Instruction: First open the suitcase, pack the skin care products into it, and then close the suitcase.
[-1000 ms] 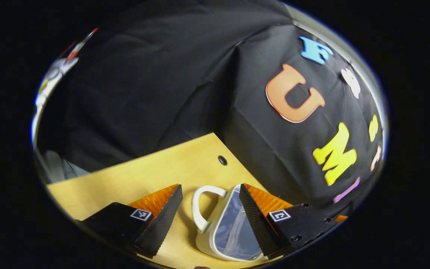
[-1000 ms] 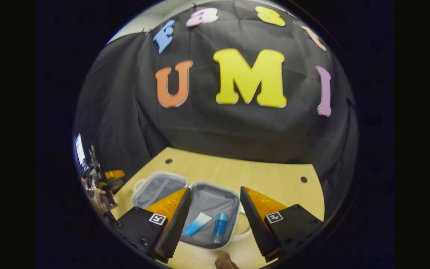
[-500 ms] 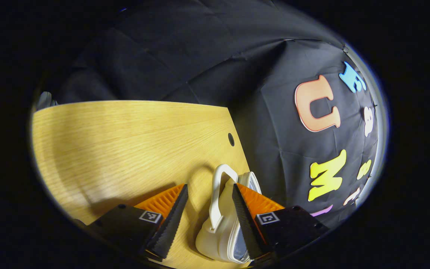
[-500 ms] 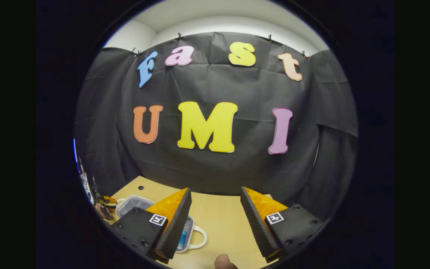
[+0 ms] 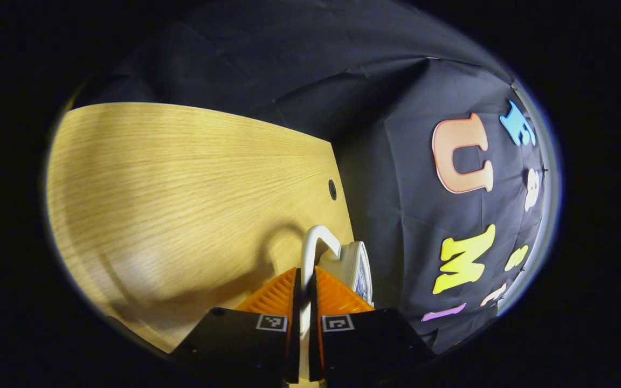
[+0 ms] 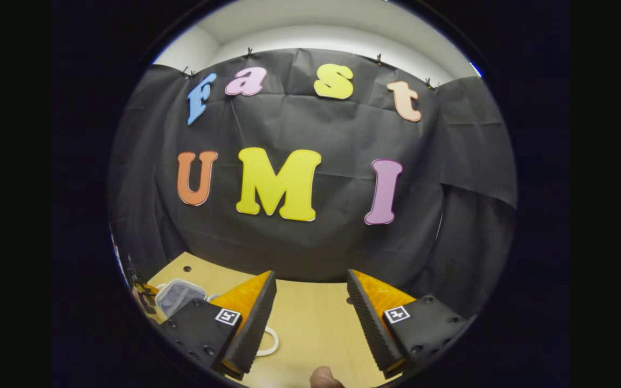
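Note:
In the left gripper view my left gripper (image 5: 304, 283) is shut on the white loop handle (image 5: 313, 241) of the small cream suitcase. Its raised half (image 5: 358, 264) stands on edge just past the fingers, showing a sliver of grey lining. In the right gripper view my right gripper (image 6: 310, 312) is open and holds nothing, hanging above the wooden table (image 6: 310, 328). One grey-lined suitcase half (image 6: 177, 295) lies low at the left, and a white handle loop (image 6: 270, 343) peeks out beside the left finger. The suitcase contents are hidden.
The table (image 5: 181, 183) stretches wide to the left of the suitcase, with a small round hole (image 5: 332, 189) near its far edge. Black cloth walls close the booth behind. A fingertip (image 6: 323, 377) shows at the bottom of the right gripper view.
My left gripper has closed from wide open onto the suitcase handle, and that half now stands on edge. My right gripper has tipped up and away, and the packed half has left its view.

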`<state>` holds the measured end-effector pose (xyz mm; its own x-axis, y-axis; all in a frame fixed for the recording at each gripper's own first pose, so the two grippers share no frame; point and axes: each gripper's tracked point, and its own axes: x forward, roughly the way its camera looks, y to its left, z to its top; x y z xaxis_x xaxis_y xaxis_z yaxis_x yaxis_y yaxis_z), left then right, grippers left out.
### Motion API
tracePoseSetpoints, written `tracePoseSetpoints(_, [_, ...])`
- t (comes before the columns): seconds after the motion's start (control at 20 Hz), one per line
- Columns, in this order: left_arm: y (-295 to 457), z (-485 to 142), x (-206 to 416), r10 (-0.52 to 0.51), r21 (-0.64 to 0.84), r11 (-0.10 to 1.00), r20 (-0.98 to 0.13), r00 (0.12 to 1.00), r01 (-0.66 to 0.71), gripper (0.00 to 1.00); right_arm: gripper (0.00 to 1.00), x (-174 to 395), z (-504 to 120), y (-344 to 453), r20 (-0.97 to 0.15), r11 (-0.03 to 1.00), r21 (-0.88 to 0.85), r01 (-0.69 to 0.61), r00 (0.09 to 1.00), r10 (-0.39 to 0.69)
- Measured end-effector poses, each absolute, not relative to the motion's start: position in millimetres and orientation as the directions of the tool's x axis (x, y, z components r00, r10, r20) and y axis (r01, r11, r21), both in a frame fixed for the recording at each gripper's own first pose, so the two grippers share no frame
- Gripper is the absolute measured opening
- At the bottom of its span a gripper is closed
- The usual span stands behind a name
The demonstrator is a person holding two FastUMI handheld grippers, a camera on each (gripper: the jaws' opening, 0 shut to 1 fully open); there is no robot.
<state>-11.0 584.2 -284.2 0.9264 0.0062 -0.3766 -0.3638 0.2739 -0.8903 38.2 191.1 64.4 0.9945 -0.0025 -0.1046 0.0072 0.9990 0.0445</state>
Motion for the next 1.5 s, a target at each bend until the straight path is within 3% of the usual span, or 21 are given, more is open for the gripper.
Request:
tracePoseSetpoints(0.05, [583, -281, -8, 0.01, -0.879, 0.3, -0.386, 0.922, -0.371, 0.14, 0.78, 37, 68, 189, -0.096, 1.0, 0.025, 0.013, 0.995, -0.01])
tracePoseSetpoints(0.1, [582, -272, -6, 0.017, -0.866, 0.334, -0.389, 0.921, -0.372, 0.06, 0.78, 36, 69, 190, -0.09, 1.0, 0.022, 0.005, 0.996, -0.003])
tracePoseSetpoints(0.15, [582, -260, -6, 0.03, -0.847, 0.38, -0.391, 0.92, -0.372, 0.04, 0.78, 35, 70, 195, -0.086, 1.0, 0.027, -0.012, 0.996, 0.015])
tracePoseSetpoints(0.7, [521, -111, -3, 0.184, -0.502, 0.799, -0.321, 0.929, -0.332, 0.03, 0.78, 31, 78, 179, -0.003, 0.98, 0.043, -0.192, 0.981, 0.193])
tracePoseSetpoints(0.95, [456, -63, -5, 0.242, -0.313, 0.894, -0.261, 0.934, -0.32, 0.03, 0.8, 20, 81, 150, 0.037, 0.973, 0.047, -0.226, 0.974, 0.225])
tracePoseSetpoints(1.2, [366, -30, 12, 0.202, -0.112, 0.966, -0.227, 0.953, -0.232, 0.03, 0.8, 7, 73, 129, 0.046, 0.964, 0.027, -0.265, 0.963, 0.264])
tracePoseSetpoints(1.5, [266, -38, 40, 0.119, -0.087, 0.986, -0.237, 0.964, -0.143, 0.03, 0.8, -4, 70, 91, 0.06, 0.965, 0.028, -0.261, 0.964, 0.259])
